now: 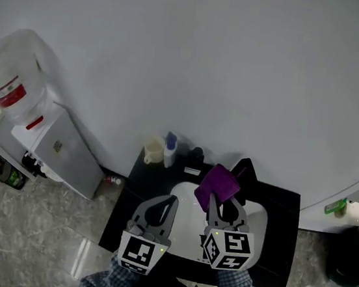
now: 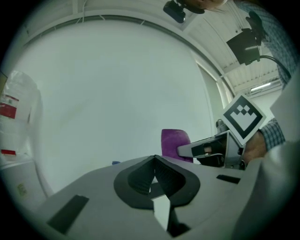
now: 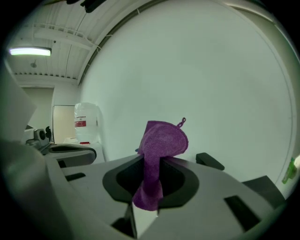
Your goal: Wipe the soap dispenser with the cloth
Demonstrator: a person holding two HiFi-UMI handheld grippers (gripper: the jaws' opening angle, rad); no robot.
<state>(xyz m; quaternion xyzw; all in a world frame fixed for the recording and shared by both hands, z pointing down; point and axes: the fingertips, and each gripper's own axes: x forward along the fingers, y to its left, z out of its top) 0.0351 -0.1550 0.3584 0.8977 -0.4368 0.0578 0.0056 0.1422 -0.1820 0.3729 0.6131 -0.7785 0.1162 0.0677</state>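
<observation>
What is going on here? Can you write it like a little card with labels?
Place: black counter with a white sink, by a white wall
Right tool: shut on the purple cloth, held up near the sink
Left tool: shut, empty
Soap dispenser: upright at the back of the counter, beside a cup, apart from the cloth
Wiping: not yet begun

Soft, even light fills all three views; the pale wall (image 1: 210, 58) reads flat and bright. A ceiling lamp (image 3: 29, 51) glows upper left in the right gripper view. Both gripper views bulge, edges vignetted black; the cloth (image 3: 159, 140) is sharp.
</observation>
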